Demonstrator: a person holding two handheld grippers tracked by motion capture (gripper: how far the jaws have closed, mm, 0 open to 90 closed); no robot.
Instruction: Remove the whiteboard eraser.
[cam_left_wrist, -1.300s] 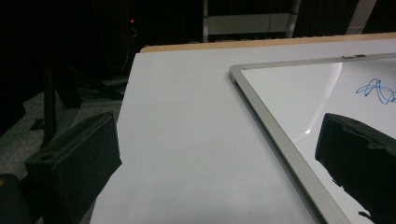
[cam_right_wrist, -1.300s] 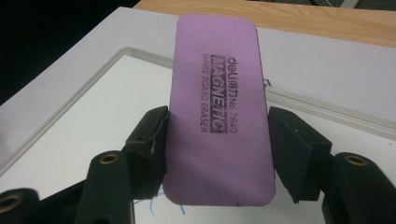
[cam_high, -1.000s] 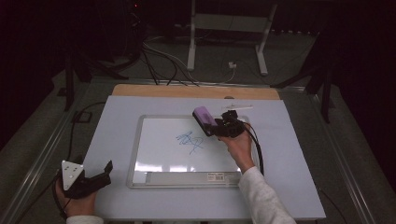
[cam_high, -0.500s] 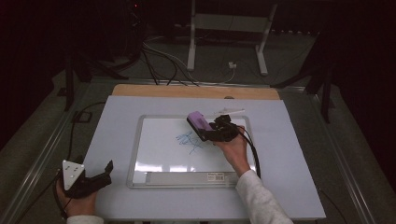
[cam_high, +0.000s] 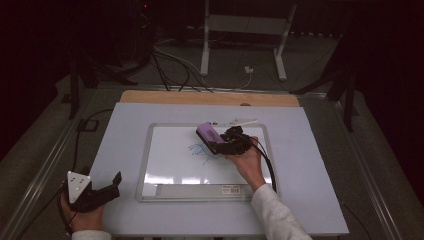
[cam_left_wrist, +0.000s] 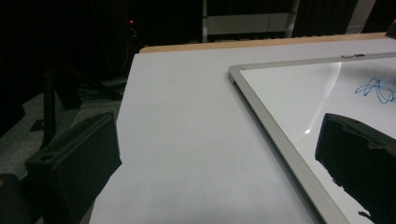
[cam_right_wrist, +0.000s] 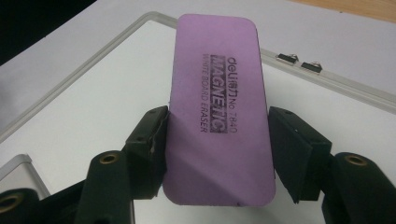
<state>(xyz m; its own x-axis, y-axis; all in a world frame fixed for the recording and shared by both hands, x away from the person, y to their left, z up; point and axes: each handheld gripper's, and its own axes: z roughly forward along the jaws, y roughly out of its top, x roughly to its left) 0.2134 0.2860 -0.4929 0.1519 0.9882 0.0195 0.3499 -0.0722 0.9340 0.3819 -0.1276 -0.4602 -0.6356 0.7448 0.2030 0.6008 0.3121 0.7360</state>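
Observation:
A purple whiteboard eraser (cam_right_wrist: 217, 112) is clamped by its long sides between the black jaws of my right gripper (cam_right_wrist: 217, 151). In the high view that gripper (cam_high: 220, 144) holds the eraser (cam_high: 208, 134) over the upper middle of the whiteboard (cam_high: 170, 170), just right of a blue scribble (cam_high: 201, 151). My left gripper (cam_high: 111, 185) rests at the table's near left corner, jaws apart with nothing between them; in its own view the gripper (cam_left_wrist: 215, 163) looks across the mat toward the board's frame (cam_left_wrist: 261, 112) and the scribble (cam_left_wrist: 376, 90).
The board lies on a pale mat (cam_high: 125, 135) over a wooden table. A white marker (cam_high: 241, 121) lies by the board's far edge. Two small clips (cam_right_wrist: 299, 62) sit on the frame. Cables and a metal stand (cam_high: 240, 40) occupy the dark floor beyond.
My right gripper has carried the eraser slightly left and nearer, toward the blue scribble. The left hand has stayed put.

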